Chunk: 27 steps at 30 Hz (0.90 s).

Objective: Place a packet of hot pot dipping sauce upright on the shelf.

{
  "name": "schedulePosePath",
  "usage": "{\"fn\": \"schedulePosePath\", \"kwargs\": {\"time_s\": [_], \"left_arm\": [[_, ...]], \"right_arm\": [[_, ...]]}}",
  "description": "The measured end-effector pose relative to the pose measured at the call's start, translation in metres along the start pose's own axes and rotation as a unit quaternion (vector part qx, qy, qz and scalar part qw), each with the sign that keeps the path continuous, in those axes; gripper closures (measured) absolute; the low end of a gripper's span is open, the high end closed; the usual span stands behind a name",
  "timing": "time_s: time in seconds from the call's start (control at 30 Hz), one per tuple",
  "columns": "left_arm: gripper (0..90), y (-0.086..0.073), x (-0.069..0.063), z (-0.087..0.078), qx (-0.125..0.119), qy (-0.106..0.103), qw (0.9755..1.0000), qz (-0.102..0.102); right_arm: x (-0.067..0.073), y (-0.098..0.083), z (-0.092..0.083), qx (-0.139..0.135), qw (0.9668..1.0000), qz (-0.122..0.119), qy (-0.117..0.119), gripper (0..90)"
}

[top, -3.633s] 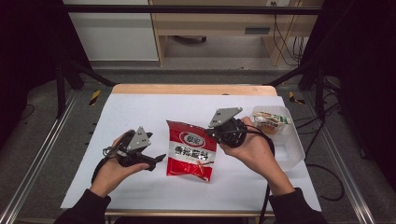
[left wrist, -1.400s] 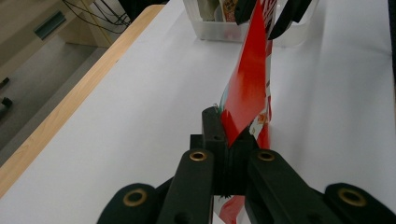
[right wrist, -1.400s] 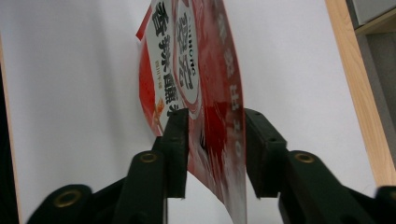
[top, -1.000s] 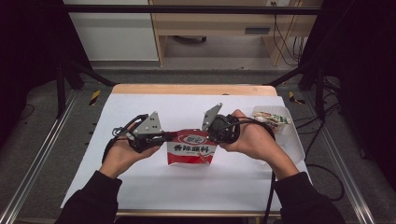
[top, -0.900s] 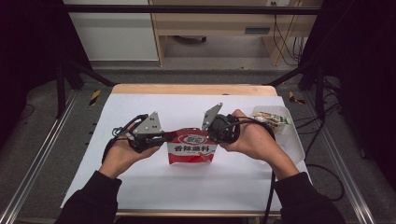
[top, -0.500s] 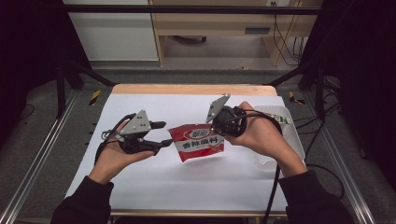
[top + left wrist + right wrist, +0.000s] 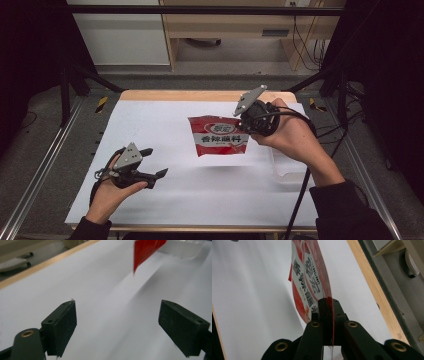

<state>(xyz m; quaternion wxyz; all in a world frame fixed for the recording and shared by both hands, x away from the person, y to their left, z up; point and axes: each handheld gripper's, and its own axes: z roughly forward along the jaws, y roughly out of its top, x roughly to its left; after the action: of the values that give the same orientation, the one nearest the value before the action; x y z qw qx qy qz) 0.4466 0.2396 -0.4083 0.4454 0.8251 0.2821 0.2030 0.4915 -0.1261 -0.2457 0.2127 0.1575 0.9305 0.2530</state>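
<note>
A red seasoning pouch (image 7: 218, 136) with white lettering hangs above the middle of the white table, held by its right edge. My right gripper (image 7: 247, 125) is shut on that edge; in the right gripper view the jaws (image 7: 328, 307) pinch the thin seam and the pouch (image 7: 308, 277) hangs away from them. My left gripper (image 7: 156, 161) is low at the front left, apart from the pouch. Its jaws have just been opening and stand wide (image 7: 117, 327) with nothing between them. A corner of the pouch (image 7: 145, 252) shows far ahead of it.
A clear plastic container (image 7: 287, 170) stands at the table's right, partly hidden behind my right hand, and shows as the container (image 7: 185, 247) in the left gripper view. The white sheet (image 7: 150, 120) covers the table, with a wooden edge (image 7: 200, 95) at the back. Metal rails run along both sides.
My left gripper let go of the pouch, opened, and dropped toward the front left. My right gripper rose a little with the pouch, which now hangs from it alone.
</note>
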Motion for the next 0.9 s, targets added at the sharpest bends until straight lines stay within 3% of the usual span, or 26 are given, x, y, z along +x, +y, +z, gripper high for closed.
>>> {"fn": "schedulePosePath", "kwargs": {"time_s": [0.13, 0.4, 0.57, 0.7, 0.9], "left_arm": [[13.6, -0.012, 0.006, -0.001, 0.005, 0.015, 0.9997, -0.016], [13.1, -0.031, 0.013, 0.004, 0.032, 0.033, 0.9986, -0.026], [13.0, -0.039, 0.016, 0.006, 0.042, 0.039, 0.9977, -0.036], [13.0, -0.040, 0.018, 0.007, 0.046, 0.042, 0.9976, -0.032], [13.1, -0.041, 0.018, 0.007, 0.045, 0.042, 0.9975, -0.035]], "right_arm": [[-0.005, -0.002, -0.011, -0.002, 0.9999, 0.008, -0.007, 90.0], [-0.012, -0.017, -0.037, -0.003, 0.9991, 0.033, -0.027, 90.0], [-0.018, -0.038, -0.055, 0.006, 0.9976, 0.055, -0.042, 90.0], [-0.021, -0.056, -0.069, 0.014, 0.9962, 0.071, -0.049, 90.0], [-0.028, -0.089, -0.084, 0.038, 0.9925, 0.097, -0.065, 90.0]]}}
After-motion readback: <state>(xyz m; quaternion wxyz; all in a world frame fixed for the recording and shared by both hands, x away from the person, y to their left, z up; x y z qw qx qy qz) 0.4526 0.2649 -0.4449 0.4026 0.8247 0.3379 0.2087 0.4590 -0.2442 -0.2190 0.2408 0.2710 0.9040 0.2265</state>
